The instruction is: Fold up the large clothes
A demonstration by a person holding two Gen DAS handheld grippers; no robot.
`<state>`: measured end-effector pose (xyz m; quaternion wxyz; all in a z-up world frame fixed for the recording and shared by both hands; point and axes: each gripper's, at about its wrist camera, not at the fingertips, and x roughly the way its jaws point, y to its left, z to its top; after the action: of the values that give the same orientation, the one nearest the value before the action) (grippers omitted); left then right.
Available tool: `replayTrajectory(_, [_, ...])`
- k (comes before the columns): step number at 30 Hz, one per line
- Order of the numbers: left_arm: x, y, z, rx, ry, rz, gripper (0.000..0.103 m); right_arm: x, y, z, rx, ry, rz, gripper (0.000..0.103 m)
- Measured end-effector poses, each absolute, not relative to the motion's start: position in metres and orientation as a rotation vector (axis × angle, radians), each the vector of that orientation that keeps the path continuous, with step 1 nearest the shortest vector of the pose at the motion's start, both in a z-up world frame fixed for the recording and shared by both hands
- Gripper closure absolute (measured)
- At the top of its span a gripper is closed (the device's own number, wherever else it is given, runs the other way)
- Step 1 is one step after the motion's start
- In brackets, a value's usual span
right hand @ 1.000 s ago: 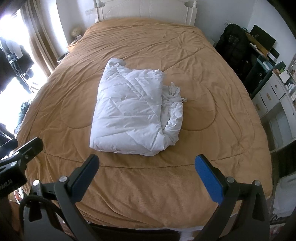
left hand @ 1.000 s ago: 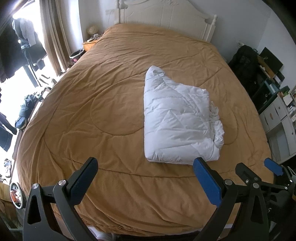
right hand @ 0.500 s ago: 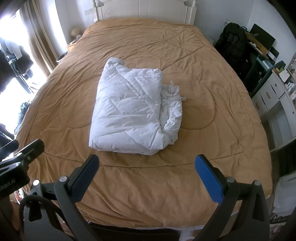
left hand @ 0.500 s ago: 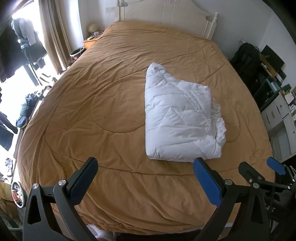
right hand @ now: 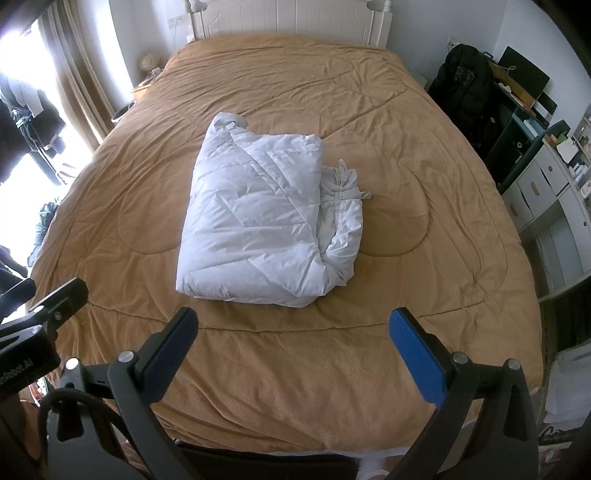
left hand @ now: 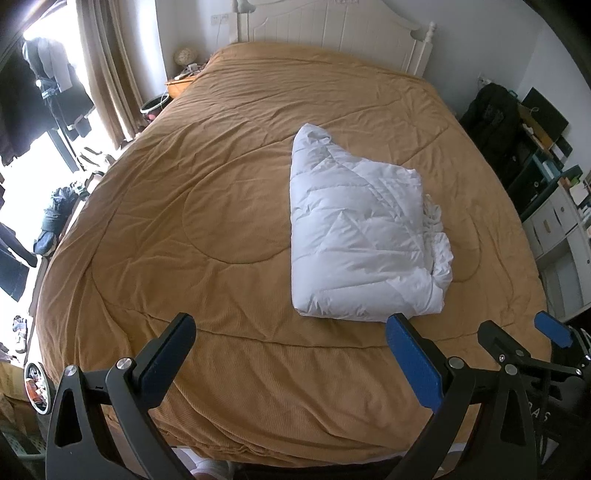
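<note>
A white puffy quilted garment (left hand: 354,236) lies folded into a thick rectangle on the brown bed cover (left hand: 192,206), right of the middle; its bunched edge with cords faces right. It also shows in the right wrist view (right hand: 255,221). My left gripper (left hand: 291,354) is open and empty above the foot of the bed, short of the garment. My right gripper (right hand: 293,350) is open and empty too, just short of the garment's near edge. It shows at the right of the left wrist view (left hand: 517,339).
A white headboard (left hand: 332,26) stands at the far end. A wooden nightstand (left hand: 179,83) and curtains are at the far left. A black backpack (right hand: 461,85), desk and white drawers (right hand: 546,192) line the right side. Clothes hang by the bright window at left.
Both grippers have drawn back slightly and tilted up; the bed and folded garment sit a little lower and farther in view. The garment itself has not moved.
</note>
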<state>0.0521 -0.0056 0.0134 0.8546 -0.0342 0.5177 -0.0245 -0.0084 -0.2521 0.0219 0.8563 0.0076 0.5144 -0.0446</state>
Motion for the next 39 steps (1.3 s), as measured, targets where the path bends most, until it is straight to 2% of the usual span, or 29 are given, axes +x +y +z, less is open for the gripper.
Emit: replayTrajectory(39, [0.0512,-0.0121,0.0096,-0.069,1.112,-0.059,0.001,-0.0102,-0.254,0.0165,0.012,1.094,-0.088,0.0])
